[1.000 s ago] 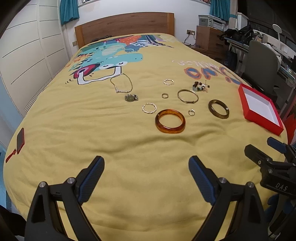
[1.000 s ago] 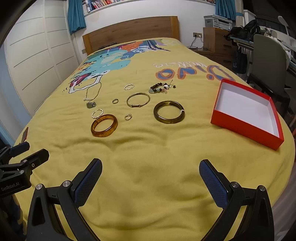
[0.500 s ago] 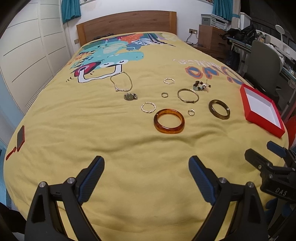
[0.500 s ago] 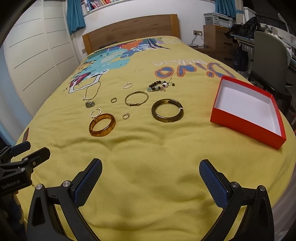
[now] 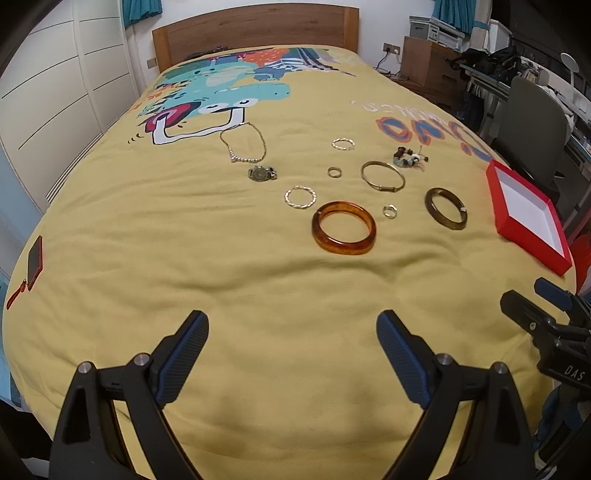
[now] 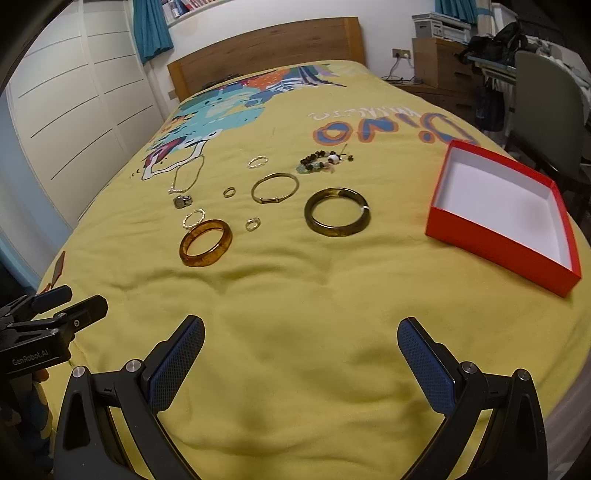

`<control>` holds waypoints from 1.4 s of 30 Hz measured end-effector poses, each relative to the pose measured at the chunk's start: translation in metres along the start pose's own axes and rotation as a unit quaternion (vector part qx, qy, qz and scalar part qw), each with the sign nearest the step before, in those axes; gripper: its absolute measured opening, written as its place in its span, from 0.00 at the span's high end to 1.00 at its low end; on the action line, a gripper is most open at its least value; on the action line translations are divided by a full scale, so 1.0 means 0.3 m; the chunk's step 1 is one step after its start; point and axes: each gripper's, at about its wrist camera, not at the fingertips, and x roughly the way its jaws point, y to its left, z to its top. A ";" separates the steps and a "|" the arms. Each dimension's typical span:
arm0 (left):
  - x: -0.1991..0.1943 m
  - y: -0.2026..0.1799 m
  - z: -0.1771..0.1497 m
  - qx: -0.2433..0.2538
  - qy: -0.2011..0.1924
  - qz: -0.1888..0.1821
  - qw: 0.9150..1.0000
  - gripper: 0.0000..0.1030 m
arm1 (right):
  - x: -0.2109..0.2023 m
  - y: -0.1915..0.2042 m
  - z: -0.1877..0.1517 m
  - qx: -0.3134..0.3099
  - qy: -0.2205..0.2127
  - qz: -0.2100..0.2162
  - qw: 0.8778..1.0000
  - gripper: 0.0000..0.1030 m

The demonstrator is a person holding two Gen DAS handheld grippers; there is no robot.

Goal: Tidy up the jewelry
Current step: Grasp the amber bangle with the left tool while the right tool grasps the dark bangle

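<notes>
Jewelry lies spread on a yellow bedspread (image 5: 184, 229): an amber bangle (image 5: 344, 233) (image 6: 205, 242), a dark olive bangle (image 5: 445, 208) (image 6: 337, 211), a thin gold bangle (image 5: 382, 175) (image 6: 274, 188), a bead bracelet (image 5: 410, 159) (image 6: 323, 161), a necklace (image 5: 243, 147) (image 6: 186, 179), a watch (image 5: 261, 172) and small rings (image 5: 389, 211). An empty red box (image 5: 526, 216) (image 6: 498, 214) sits on the right. My left gripper (image 5: 291, 326) and right gripper (image 6: 301, 330) both hover open near the bed's foot, well short of the jewelry, holding nothing.
A phone in a red case (image 5: 35, 257) lies at the bed's left edge. White wardrobe doors (image 6: 66, 110) run along the left. A wooden headboard (image 5: 255, 33) stands at the back; an office chair (image 5: 528, 122) and a cluttered desk stand on the right.
Both grippers have crept slightly forward over the bed, so the jewelry and box sit a little nearer and lower in view. Their fingers stay open.
</notes>
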 end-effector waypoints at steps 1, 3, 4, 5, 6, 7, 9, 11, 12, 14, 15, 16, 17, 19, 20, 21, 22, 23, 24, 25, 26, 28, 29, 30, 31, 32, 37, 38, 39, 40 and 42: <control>0.008 0.006 0.004 -0.003 0.001 0.002 1.000 0.10 | 0.005 0.000 0.006 -0.003 0.001 0.004 1.000 0.05; 0.024 0.013 0.016 -0.006 0.003 0.004 1.000 0.11 | 0.018 0.000 0.022 -0.010 0.002 0.012 1.000 0.09; 0.035 0.017 0.022 -0.009 0.006 0.003 1.000 0.12 | 0.024 -0.001 0.028 -0.011 0.002 0.015 1.000 0.12; 0.045 0.019 0.030 -0.011 0.007 0.002 1.000 0.12 | 0.034 -0.006 0.038 -0.011 0.004 0.020 1.000 0.14; 0.056 0.020 0.040 -0.012 0.007 0.002 1.000 0.12 | 0.045 -0.011 0.047 -0.010 0.006 0.024 1.000 0.17; 0.065 0.022 0.049 -0.012 0.007 0.002 1.000 0.12 | 0.055 -0.016 0.056 -0.009 0.008 0.028 1.000 0.20; 0.089 0.023 0.075 -0.014 0.008 0.000 1.000 0.12 | 0.082 -0.025 0.079 -0.011 0.012 0.036 0.999 0.29; 0.116 0.023 0.103 -0.017 0.008 0.000 1.000 0.13 | 0.114 -0.033 0.106 -0.010 0.016 0.046 0.999 0.41; 0.131 0.023 0.117 -0.018 0.009 0.000 1.000 0.14 | 0.133 -0.035 0.124 -0.011 0.020 0.051 0.998 0.47; 0.171 0.024 0.149 -0.020 0.013 0.000 1.000 0.17 | 0.172 -0.038 0.158 -0.016 0.025 0.059 0.998 0.52; 0.191 0.023 0.163 -0.021 0.015 0.002 1.000 0.21 | 0.193 -0.038 0.181 -0.021 0.026 0.062 0.998 0.54; 0.215 0.024 0.177 -0.021 0.020 0.004 1.000 0.25 | 0.209 -0.038 0.199 -0.023 0.027 0.064 0.997 0.55; 0.241 0.025 0.190 -0.023 0.026 0.005 0.999 0.26 | 0.230 -0.038 0.221 -0.027 0.028 0.066 0.997 0.56; 0.288 0.025 0.212 -0.026 0.037 0.003 0.999 0.29 | 0.276 -0.039 0.264 -0.033 0.032 0.067 0.997 0.58; 0.307 0.024 0.221 -0.028 0.040 0.001 0.999 0.29 | 0.296 -0.043 0.279 -0.034 0.036 0.068 0.996 0.58; 0.325 0.023 0.231 -0.031 0.044 -0.001 0.999 0.30 | 0.316 -0.047 0.291 -0.034 0.040 0.068 0.996 0.58; 0.339 0.022 0.238 -0.033 0.047 -0.004 0.998 0.30 | 0.340 -0.049 0.305 -0.036 0.046 0.068 0.996 0.58; 0.354 0.019 0.248 -0.035 0.049 -0.009 0.998 0.30 | 0.357 -0.050 0.313 -0.037 0.050 0.069 0.996 0.59; 0.366 0.013 0.255 -0.035 0.052 -0.011 0.998 0.31 | 0.379 -0.054 0.321 -0.038 0.057 0.070 0.995 0.59; 0.380 0.007 0.262 -0.034 0.054 -0.013 0.998 0.34 | 0.398 -0.054 0.329 -0.040 0.063 0.070 0.995 0.62; 0.394 0.001 0.267 -0.033 0.058 -0.016 0.998 0.35 | 0.421 -0.057 0.334 -0.042 0.072 0.069 0.994 0.64; 0.424 -0.011 0.272 -0.031 0.068 -0.020 0.997 0.42 | 0.456 -0.060 0.340 -0.040 0.085 0.068 0.993 0.69; 0.442 -0.016 0.270 -0.030 0.075 -0.021 0.997 0.43 | 0.473 -0.062 0.340 -0.039 0.093 0.068 0.993 0.69; 0.458 -0.020 0.267 -0.029 0.081 -0.021 0.996 0.47 | 0.485 -0.063 0.339 -0.040 0.098 0.067 0.992 0.69; 0.477 -0.023 0.261 -0.030 0.090 -0.021 0.995 0.51 | 0.498 -0.062 0.337 -0.042 0.102 0.068 0.992 0.70; 0.491 -0.025 0.256 -0.030 0.095 -0.021 0.995 0.53 | 0.510 -0.059 0.338 -0.045 0.105 0.069 0.991 0.70; 0.530 -0.035 0.250 -0.030 0.102 -0.015 0.994 0.65 | 0.565 -0.042 0.328 -0.059 0.115 0.066 0.989 0.79; 0.532 -0.034 0.255 -0.032 0.101 -0.015 0.994 0.67 | 0.574 -0.042 0.327 -0.058 0.114 0.068 0.990 0.82; 0.533 -0.033 0.258 -0.033 0.099 -0.013 0.994 0.72 | 0.580 -0.044 0.329 -0.056 0.113 0.068 0.990 0.89; 0.533 -0.034 0.259 -0.032 0.095 -0.011 0.995 0.78 | 0.584 -0.049 0.331 -0.051 0.112 0.068 0.990 0.90; 0.525 -0.035 0.262 -0.029 0.090 -0.009 0.995 0.90 | 0.583 -0.055 0.331 -0.043 0.109 0.074 0.990 0.91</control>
